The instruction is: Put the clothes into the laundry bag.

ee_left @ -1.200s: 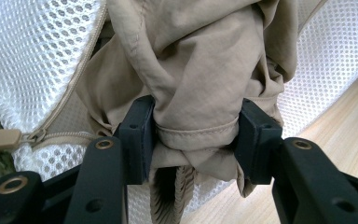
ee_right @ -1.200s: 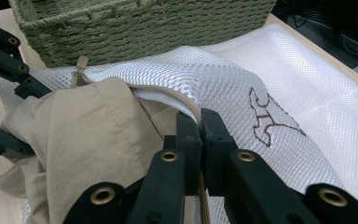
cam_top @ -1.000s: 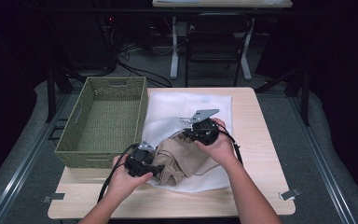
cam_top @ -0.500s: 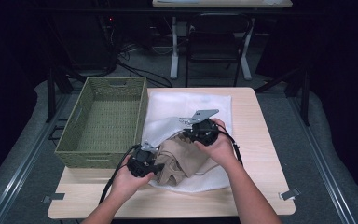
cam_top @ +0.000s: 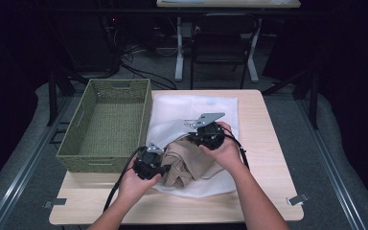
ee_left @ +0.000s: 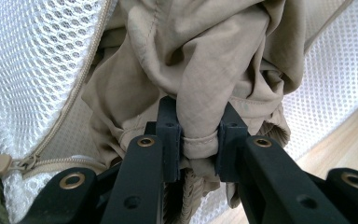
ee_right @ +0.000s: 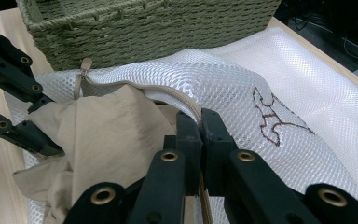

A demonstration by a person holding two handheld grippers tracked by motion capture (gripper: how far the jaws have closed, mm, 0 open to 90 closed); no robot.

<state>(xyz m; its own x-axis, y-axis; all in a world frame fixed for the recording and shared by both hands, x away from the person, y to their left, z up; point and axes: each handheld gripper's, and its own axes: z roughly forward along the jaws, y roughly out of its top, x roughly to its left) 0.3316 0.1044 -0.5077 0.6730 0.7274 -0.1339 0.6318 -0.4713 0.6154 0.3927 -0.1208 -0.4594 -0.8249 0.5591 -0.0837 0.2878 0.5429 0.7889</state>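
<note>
A crumpled tan garment [cam_top: 191, 160] lies at the mouth of a white mesh bag [cam_top: 191, 108] spread on the table. My left gripper [cam_top: 165, 168] is at the garment's left edge. Its jaws have just been closing, and they now pinch a fold of the tan cloth [ee_left: 200, 140]. My right gripper [cam_top: 191, 136] is shut on the bag's zippered edge [ee_right: 200, 126] and holds that edge lifted over the garment [ee_right: 107, 135]. The bag's zipper pull [ee_right: 85, 65] hangs near the basket.
A green woven basket [cam_top: 146, 115] stands at the table's left, touching the mesh bag. Bare wooden tabletop [cam_top: 263, 143] lies to the right and along the front. A chair and desk legs stand beyond the far edge.
</note>
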